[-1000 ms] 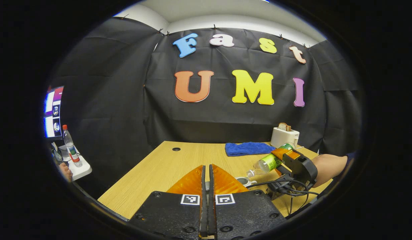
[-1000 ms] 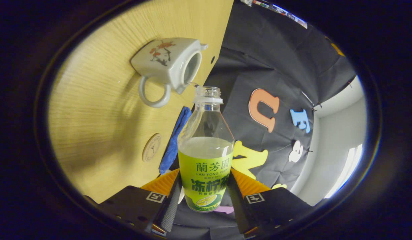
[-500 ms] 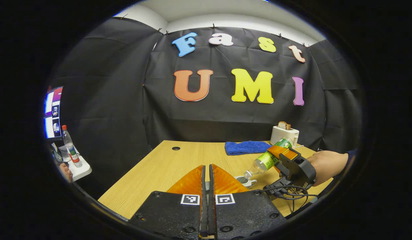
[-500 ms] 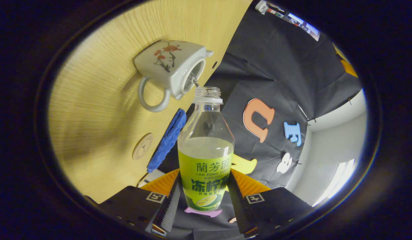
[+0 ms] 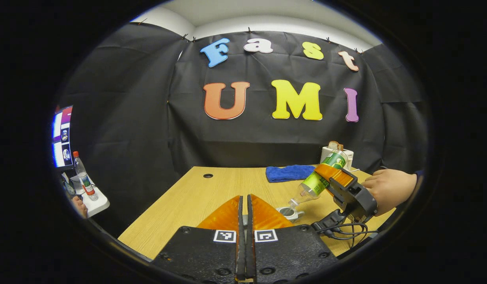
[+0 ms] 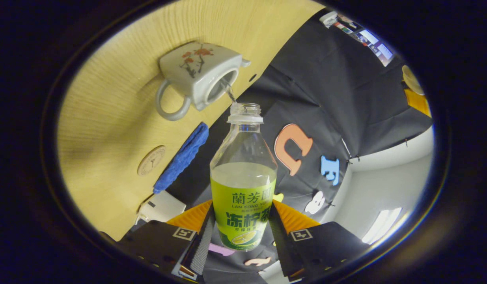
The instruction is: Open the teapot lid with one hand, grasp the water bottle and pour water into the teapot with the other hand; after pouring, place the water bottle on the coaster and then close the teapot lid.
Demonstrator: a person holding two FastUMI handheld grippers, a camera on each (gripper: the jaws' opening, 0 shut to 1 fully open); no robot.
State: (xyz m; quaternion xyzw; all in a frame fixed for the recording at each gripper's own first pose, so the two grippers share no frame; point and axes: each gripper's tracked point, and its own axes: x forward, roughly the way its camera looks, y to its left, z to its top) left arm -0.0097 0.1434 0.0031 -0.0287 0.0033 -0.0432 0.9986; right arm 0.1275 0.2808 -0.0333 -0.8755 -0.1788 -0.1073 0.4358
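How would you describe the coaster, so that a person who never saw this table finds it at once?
Start from the wooden table in the right gripper view. Beside the folded blue cloth, on the side toward the handled white teapot, lies the coaster. It is a flat round disc, almost the table's own colour, with a faint emblem on top and nothing standing on it.

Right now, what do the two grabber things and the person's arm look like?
The left gripper has a chunky black body with two small square black-and-white markers and round screw holes. Its ribbed fingers taper to a point. The right gripper is a black block too, with black cables looping under it. The hand behind it is bare, with a dark sleeve edge at the wrist.
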